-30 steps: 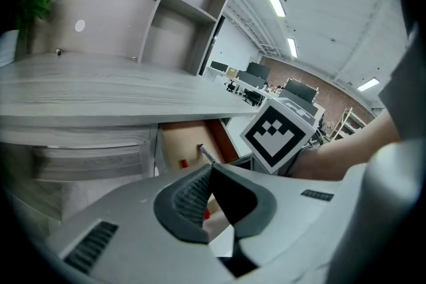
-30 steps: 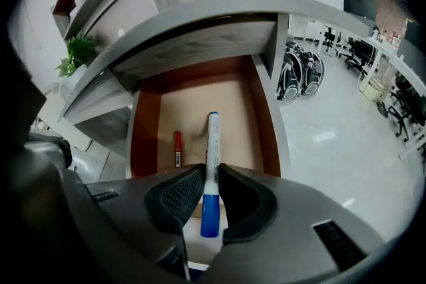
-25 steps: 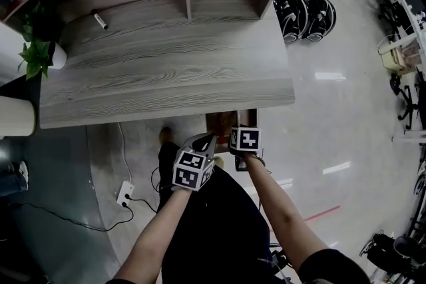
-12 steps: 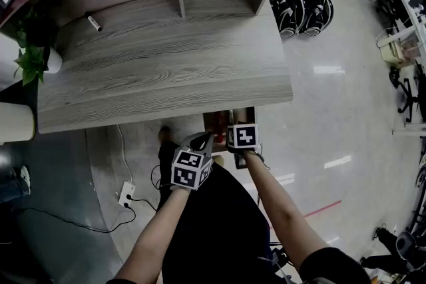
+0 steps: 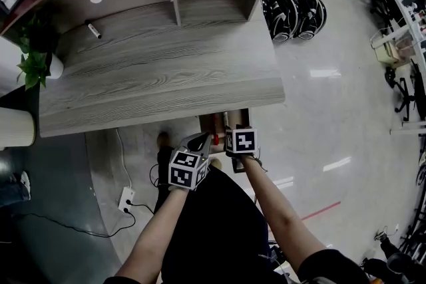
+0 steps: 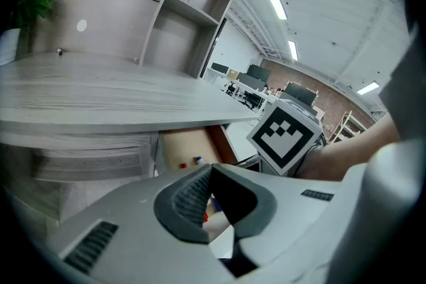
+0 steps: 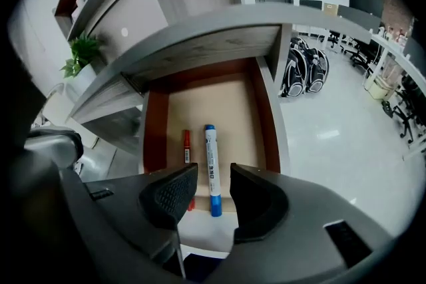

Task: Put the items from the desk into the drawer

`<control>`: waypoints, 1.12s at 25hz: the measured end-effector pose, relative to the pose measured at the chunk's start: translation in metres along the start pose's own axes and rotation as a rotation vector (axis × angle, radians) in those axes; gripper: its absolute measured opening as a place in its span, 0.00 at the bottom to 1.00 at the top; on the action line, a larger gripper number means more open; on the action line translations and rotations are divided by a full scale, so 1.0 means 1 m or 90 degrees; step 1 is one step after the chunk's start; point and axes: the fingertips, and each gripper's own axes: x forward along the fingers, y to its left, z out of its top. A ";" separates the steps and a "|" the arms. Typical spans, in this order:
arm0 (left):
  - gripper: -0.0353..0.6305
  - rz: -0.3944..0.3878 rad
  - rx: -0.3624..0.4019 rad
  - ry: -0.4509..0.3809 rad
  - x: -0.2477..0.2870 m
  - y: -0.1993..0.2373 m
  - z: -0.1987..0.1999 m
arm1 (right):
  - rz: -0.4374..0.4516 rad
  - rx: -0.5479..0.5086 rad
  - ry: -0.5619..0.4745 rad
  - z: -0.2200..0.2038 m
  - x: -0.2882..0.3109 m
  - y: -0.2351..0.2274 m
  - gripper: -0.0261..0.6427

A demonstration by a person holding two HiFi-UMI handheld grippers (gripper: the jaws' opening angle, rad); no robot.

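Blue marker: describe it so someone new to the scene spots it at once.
Under the right end of the grey desk, a red-brown-walled drawer stands open. Two pens lie inside; the blue marker is the right one: thick, white barrel, blue ends, beside a thin red pen.

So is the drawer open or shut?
Open: the drawer sticks out under the desk, with a blue marker and a red pen lying inside.

Head view steeply overhead; both gripper views toward drawer point(image 7: 229, 100).
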 end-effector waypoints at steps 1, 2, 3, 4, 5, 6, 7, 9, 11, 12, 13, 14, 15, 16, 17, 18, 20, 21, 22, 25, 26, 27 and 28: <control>0.05 -0.002 0.001 -0.004 -0.001 -0.002 0.002 | 0.009 0.000 -0.015 0.002 -0.004 0.002 0.24; 0.05 -0.005 0.001 -0.008 -0.002 -0.004 0.004 | 0.018 0.001 -0.031 0.005 -0.009 0.004 0.24; 0.05 -0.007 -0.001 -0.012 -0.003 -0.006 0.006 | 0.027 0.005 -0.045 0.007 -0.014 0.006 0.24; 0.05 -0.010 -0.004 -0.018 -0.004 -0.008 0.008 | 0.035 0.012 -0.058 0.009 -0.020 0.007 0.24; 0.05 -0.014 -0.010 -0.025 -0.005 -0.010 0.011 | 0.042 0.022 -0.071 0.011 -0.028 0.009 0.24; 0.05 -0.018 -0.017 -0.031 -0.007 -0.013 0.014 | 0.049 0.033 -0.085 0.013 -0.036 0.010 0.24; 0.05 -0.022 -0.023 -0.037 -0.008 -0.016 0.018 | 0.056 0.043 -0.099 0.015 -0.044 0.011 0.24; 0.05 -0.030 -0.026 -0.048 -0.012 -0.023 0.025 | 0.072 0.060 -0.133 0.021 -0.062 0.014 0.24; 0.05 -0.036 -0.020 -0.063 -0.016 -0.028 0.035 | 0.090 0.075 -0.171 0.030 -0.080 0.017 0.24; 0.05 -0.040 -0.017 -0.072 -0.019 -0.030 0.041 | 0.099 0.082 -0.192 0.035 -0.089 0.019 0.24; 0.05 -0.045 -0.016 -0.083 -0.022 -0.032 0.047 | 0.106 0.088 -0.213 0.040 -0.098 0.021 0.24; 0.05 -0.050 -0.015 -0.094 -0.026 -0.035 0.053 | 0.113 0.094 -0.236 0.046 -0.108 0.024 0.23; 0.05 -0.056 -0.014 -0.104 -0.030 -0.038 0.058 | 0.121 0.100 -0.260 0.053 -0.118 0.027 0.22; 0.05 -0.061 -0.011 -0.111 -0.033 -0.041 0.062 | 0.130 0.107 -0.285 0.059 -0.128 0.031 0.22; 0.05 -0.064 -0.008 -0.116 -0.035 -0.043 0.066 | 0.140 0.114 -0.308 0.065 -0.137 0.034 0.22; 0.05 -0.065 -0.006 -0.122 -0.037 -0.045 0.070 | 0.149 0.122 -0.330 0.071 -0.146 0.038 0.22; 0.05 -0.065 -0.003 -0.142 -0.044 -0.048 0.082 | 0.167 0.135 -0.370 0.083 -0.165 0.044 0.22; 0.05 -0.066 -0.002 -0.157 -0.048 -0.050 0.091 | 0.174 0.139 -0.390 0.089 -0.174 0.047 0.20; 0.05 -0.068 0.001 -0.173 -0.053 -0.051 0.101 | 0.177 0.139 -0.410 0.095 -0.184 0.050 0.14; 0.05 -0.073 0.014 -0.217 -0.067 -0.056 0.127 | 0.183 0.131 -0.460 0.106 -0.209 0.059 0.03; 0.05 -0.074 0.018 -0.230 -0.070 -0.057 0.134 | 0.185 0.128 -0.472 0.108 -0.215 0.062 0.03; 0.05 -0.074 0.022 -0.238 -0.072 -0.057 0.139 | 0.185 0.124 -0.482 0.109 -0.220 0.065 0.03; 0.05 -0.074 0.027 -0.243 -0.073 -0.057 0.143 | 0.181 0.116 -0.493 0.111 -0.224 0.068 0.03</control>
